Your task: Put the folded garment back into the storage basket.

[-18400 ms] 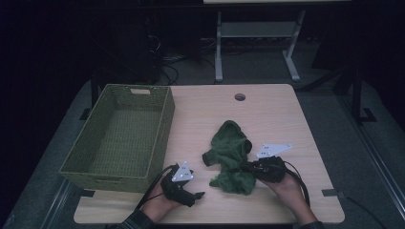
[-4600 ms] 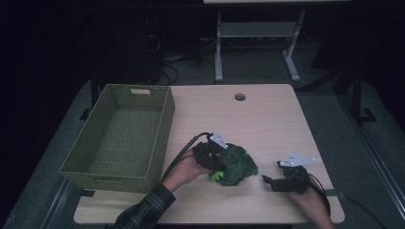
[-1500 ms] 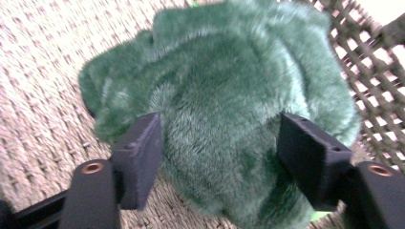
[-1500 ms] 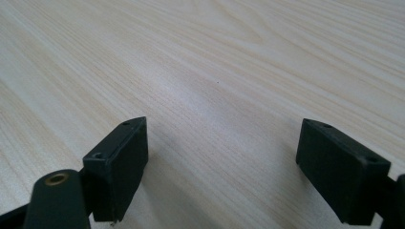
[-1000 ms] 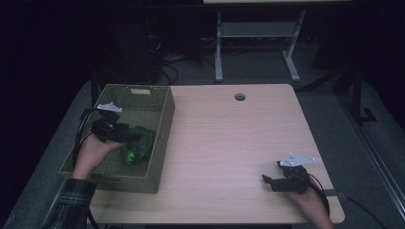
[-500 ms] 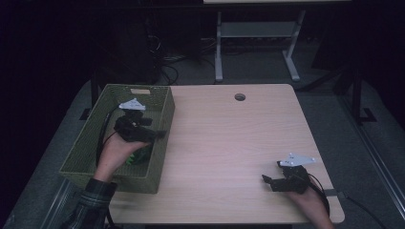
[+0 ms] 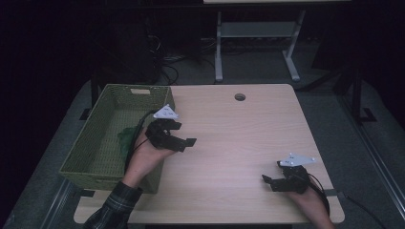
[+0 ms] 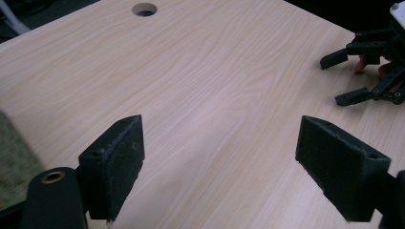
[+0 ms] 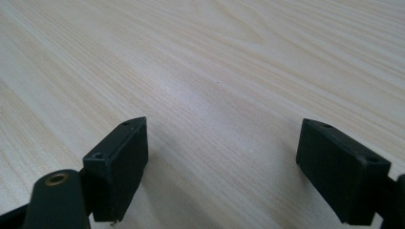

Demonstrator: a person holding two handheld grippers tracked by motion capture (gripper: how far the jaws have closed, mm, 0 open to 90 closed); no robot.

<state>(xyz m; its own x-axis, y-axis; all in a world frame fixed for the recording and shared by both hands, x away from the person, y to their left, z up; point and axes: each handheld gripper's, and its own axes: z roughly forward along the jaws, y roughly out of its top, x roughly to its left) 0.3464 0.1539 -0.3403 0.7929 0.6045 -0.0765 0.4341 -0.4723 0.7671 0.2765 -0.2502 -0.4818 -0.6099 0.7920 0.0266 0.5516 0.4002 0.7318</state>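
Observation:
A green cloth [image 7: 125, 139] lies crumpled inside the woven green basket [image 7: 83, 151] at the table's left. My left gripper [image 7: 187, 141] hovers just past the basket's right rim, pointing right over the bare tabletop. Its jaws have just been opening and stand wide apart with nothing between them; the left gripper view [image 8: 222, 143] has only wood grain in the gap. My right gripper [image 7: 268, 182] rests near the front right of the table, open and empty, and its own view [image 9: 222, 143] looks along the wood. Farther off, the left gripper view also catches the right gripper [image 8: 336, 80].
The light wooden table [image 7: 239, 138] has a round cable hole [image 7: 239, 97] near its far edge. Beyond the table stand a white metal frame [image 7: 253, 43] and loose cables on a dark floor.
My left hand has come out of the basket and travelled right over its rim, leaving the green cloth inside. The right hand has stayed where it was.

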